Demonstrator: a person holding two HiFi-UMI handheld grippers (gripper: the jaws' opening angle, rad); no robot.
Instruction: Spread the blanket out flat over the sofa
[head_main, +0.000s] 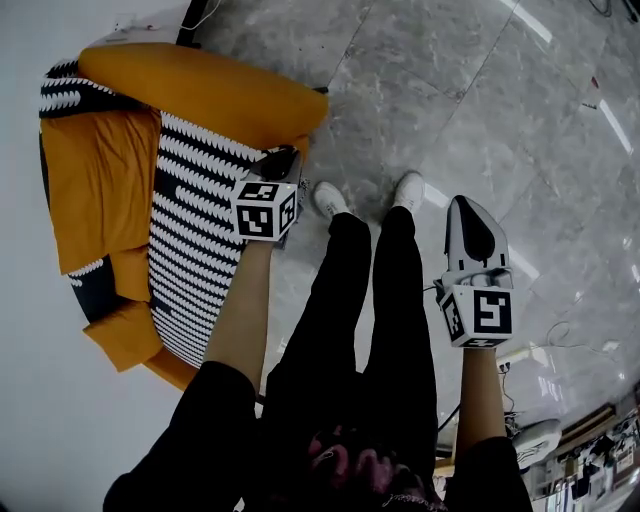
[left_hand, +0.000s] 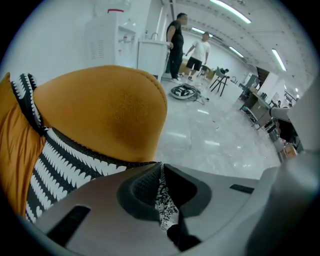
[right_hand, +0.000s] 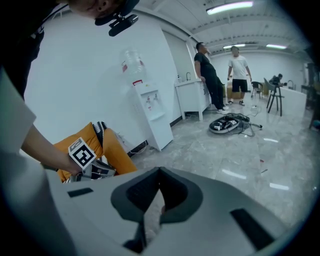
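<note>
An orange sofa (head_main: 110, 160) stands against the white wall, with a black-and-white patterned blanket (head_main: 195, 230) lying over its seat and part of its back. My left gripper (head_main: 280, 158) is at the blanket's front corner beside the orange armrest (head_main: 210, 90). In the left gripper view the left gripper (left_hand: 160, 167) is shut on a fold of the blanket (left_hand: 162, 200), and the armrest (left_hand: 100, 110) bulges just beyond it. My right gripper (head_main: 465, 205) hangs over the bare floor to the right of the legs, away from the sofa. In its own view the right gripper (right_hand: 159, 172) is shut with nothing in it.
The person's legs and white shoes (head_main: 328, 198) stand on the grey marble floor between the two grippers. Orange cushions (head_main: 125, 330) lie at the sofa's near end. A water dispenser (right_hand: 150, 110), a white counter and two standing people (right_hand: 220, 75) are far off, with cables (right_hand: 230, 124) on the floor.
</note>
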